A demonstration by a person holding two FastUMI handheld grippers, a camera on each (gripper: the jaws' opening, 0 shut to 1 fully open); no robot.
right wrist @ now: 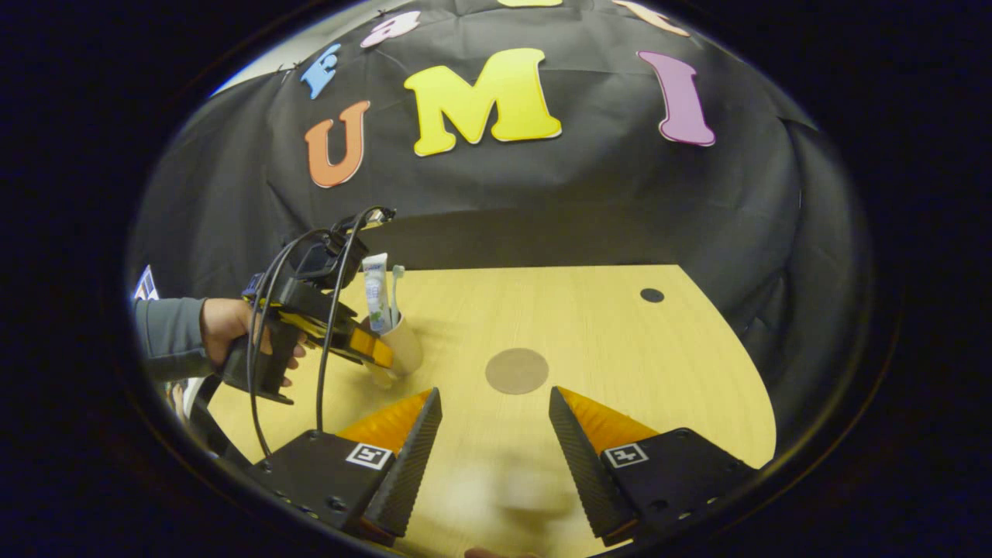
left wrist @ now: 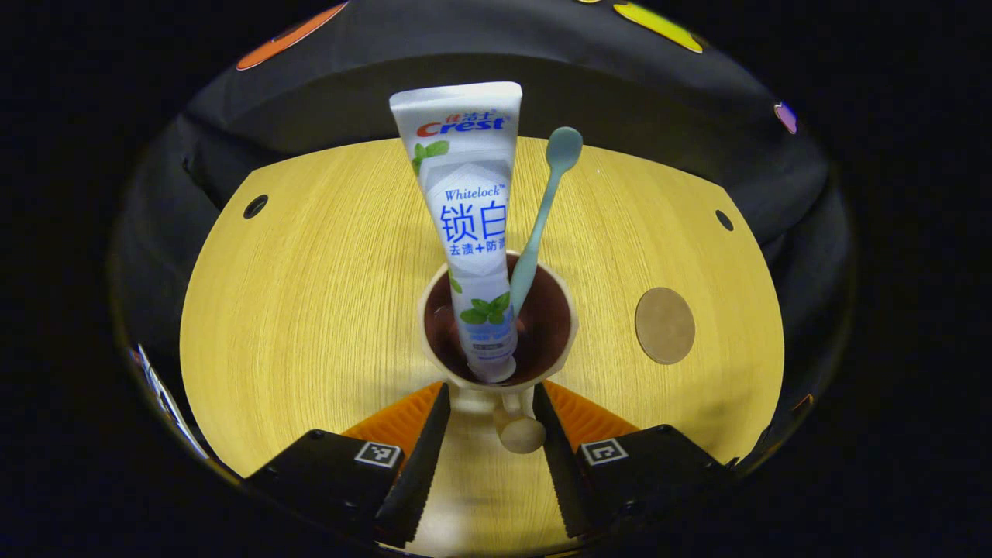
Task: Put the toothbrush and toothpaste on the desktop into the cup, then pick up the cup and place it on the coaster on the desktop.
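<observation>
Left tool [left wrist: 490, 422] half spread, fingers flanking the cup [left wrist: 497, 325] handle; contact not clear. Right tool [right wrist: 494, 434] spread wide, holding nothing, above the surface [right wrist: 604, 325]. One cup, cream outside, dark inside, standing on the wood-grain surface. In it: one toothpaste [left wrist: 469, 217] tube, one slim toothbrush [left wrist: 542, 217], both upright. One flat round coaster [left wrist: 665, 325] near the cup, apart.

The cup [left wrist: 497, 324] with toothpaste [left wrist: 465, 209] and toothbrush [left wrist: 542, 217] stands at 12 o'clock, blocking the left gripper [left wrist: 490, 422]. At 2 o'clock the coaster [left wrist: 665, 325] lies flat on open desktop [left wrist: 310, 294].
</observation>
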